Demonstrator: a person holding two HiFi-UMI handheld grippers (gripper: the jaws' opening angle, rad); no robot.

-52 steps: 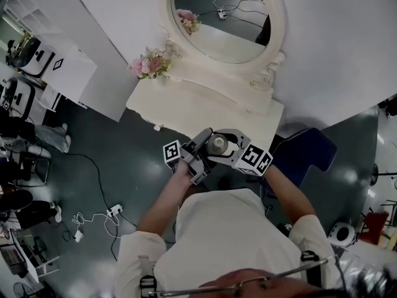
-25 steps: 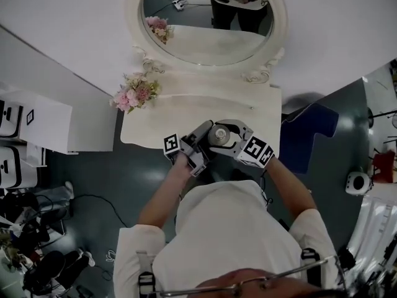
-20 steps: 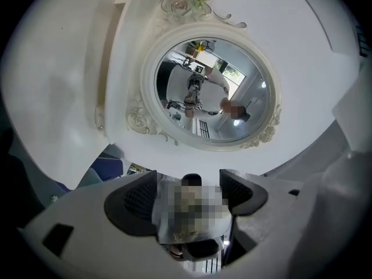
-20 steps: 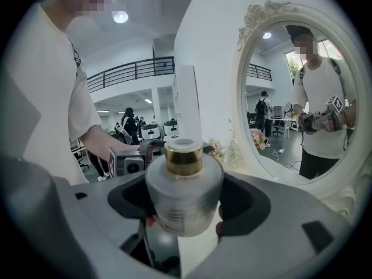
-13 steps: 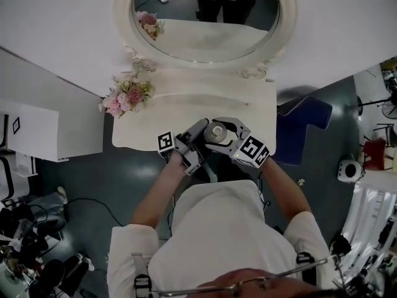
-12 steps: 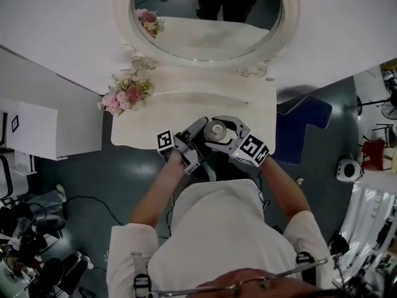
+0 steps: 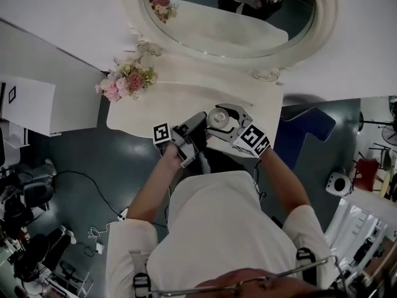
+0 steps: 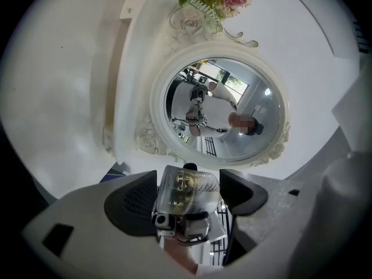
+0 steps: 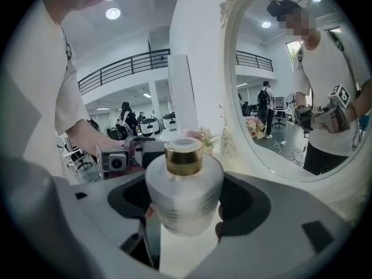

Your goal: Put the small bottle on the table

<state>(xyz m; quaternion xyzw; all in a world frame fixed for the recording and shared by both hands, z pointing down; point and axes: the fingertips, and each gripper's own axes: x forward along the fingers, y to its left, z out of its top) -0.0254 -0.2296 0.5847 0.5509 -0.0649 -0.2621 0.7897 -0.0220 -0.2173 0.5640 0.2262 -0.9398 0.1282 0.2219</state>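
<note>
The small bottle (image 7: 217,118) is white and frosted with a gold cap (image 9: 183,154). It hangs over the front edge of the white dressing table (image 7: 155,104). Both grippers face each other around it. In the right gripper view the bottle (image 9: 185,196) stands upright and fills the gap of my right gripper (image 9: 186,208), which is shut on it. My left gripper (image 8: 187,186) comes from the other side, and its jaws press the bottle's gold-printed body (image 8: 187,192). In the head view the left gripper (image 7: 203,124) is left of the bottle and the right gripper (image 7: 227,115) curls round it.
An oval mirror (image 7: 236,17) stands at the back of the table, with a bunch of pink flowers (image 7: 127,79) at its left corner. A blue chair (image 7: 304,129) is to the right of the table and a white cabinet (image 7: 37,101) to the left.
The person has stepped up to the dressing table. The grippers, still together on the bottle, went from in front of the table to above its front edge.
</note>
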